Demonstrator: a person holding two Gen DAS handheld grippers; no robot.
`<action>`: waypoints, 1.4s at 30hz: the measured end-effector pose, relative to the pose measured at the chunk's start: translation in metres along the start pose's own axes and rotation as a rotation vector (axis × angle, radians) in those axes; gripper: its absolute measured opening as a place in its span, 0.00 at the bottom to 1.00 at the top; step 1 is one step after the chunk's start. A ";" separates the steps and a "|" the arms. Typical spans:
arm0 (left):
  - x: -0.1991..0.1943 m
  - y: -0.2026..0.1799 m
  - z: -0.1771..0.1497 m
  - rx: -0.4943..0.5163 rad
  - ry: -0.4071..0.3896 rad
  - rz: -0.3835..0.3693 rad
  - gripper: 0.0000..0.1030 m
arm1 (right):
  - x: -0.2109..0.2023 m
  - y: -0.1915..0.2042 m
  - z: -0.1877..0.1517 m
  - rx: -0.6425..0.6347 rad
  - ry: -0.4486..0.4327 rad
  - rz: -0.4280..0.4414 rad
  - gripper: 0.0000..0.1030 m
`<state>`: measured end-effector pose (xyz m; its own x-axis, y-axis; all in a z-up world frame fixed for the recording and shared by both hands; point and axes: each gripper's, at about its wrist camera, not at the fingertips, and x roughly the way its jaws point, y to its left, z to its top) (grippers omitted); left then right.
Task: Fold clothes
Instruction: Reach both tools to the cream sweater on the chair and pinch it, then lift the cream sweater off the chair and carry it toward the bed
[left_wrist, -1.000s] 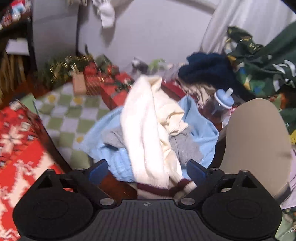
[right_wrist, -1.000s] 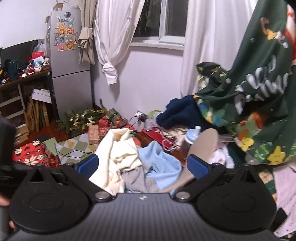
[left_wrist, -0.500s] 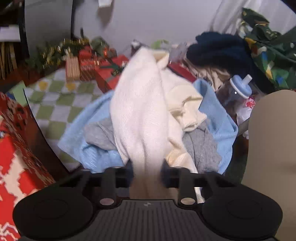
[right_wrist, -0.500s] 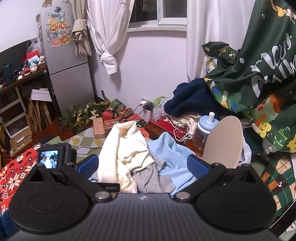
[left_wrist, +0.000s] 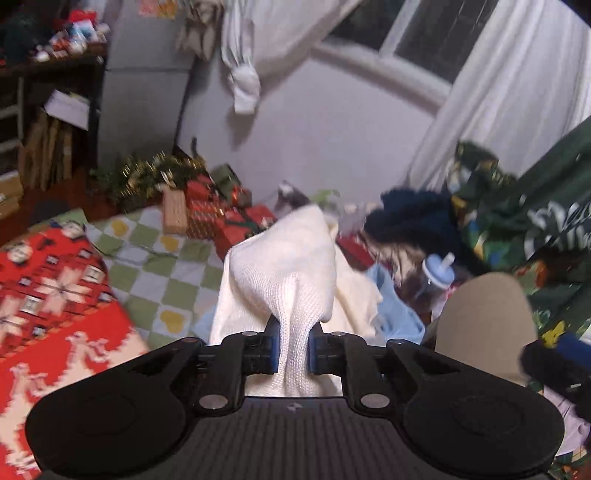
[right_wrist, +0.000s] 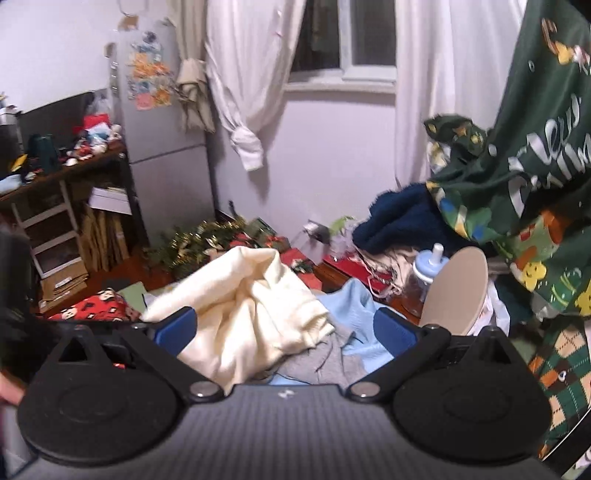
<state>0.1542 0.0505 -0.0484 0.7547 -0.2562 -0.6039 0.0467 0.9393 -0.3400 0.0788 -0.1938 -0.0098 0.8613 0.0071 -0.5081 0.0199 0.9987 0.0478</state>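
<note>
Risk of snagging: left gripper (left_wrist: 291, 347) clamped on cream knitted sweater (left_wrist: 291, 280), lifted above light-blue garment (right_wrist: 364, 314); probably dragging grey cloth (right_wrist: 325, 363) along. Right gripper (right_wrist: 284, 328) agape, empty.

A lived-in room of a home at Christmas time. A grey fridge (right_wrist: 168, 155) covered in stickers stands beside a white-curtained window (right_wrist: 343, 37), wrapped presents (left_wrist: 221, 214) and tinsel (right_wrist: 199, 240) lie on the floor, and a pile of clothes (right_wrist: 280, 325) fills the foreground.
</note>
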 end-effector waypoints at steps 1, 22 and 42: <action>-0.017 0.003 0.000 -0.002 -0.028 0.008 0.13 | -0.007 0.003 -0.001 -0.004 -0.006 0.008 1.00; -0.294 0.220 -0.124 -0.353 -0.224 0.557 0.12 | -0.156 0.142 -0.072 -0.076 -0.011 0.298 1.00; -0.302 0.266 -0.228 -0.250 -0.038 0.790 0.56 | -0.060 0.199 -0.175 0.064 0.207 0.376 1.00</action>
<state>-0.2101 0.3253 -0.1206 0.5262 0.4696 -0.7089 -0.6495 0.7601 0.0214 -0.0576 0.0140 -0.1205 0.6948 0.3861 -0.6068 -0.2381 0.9196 0.3125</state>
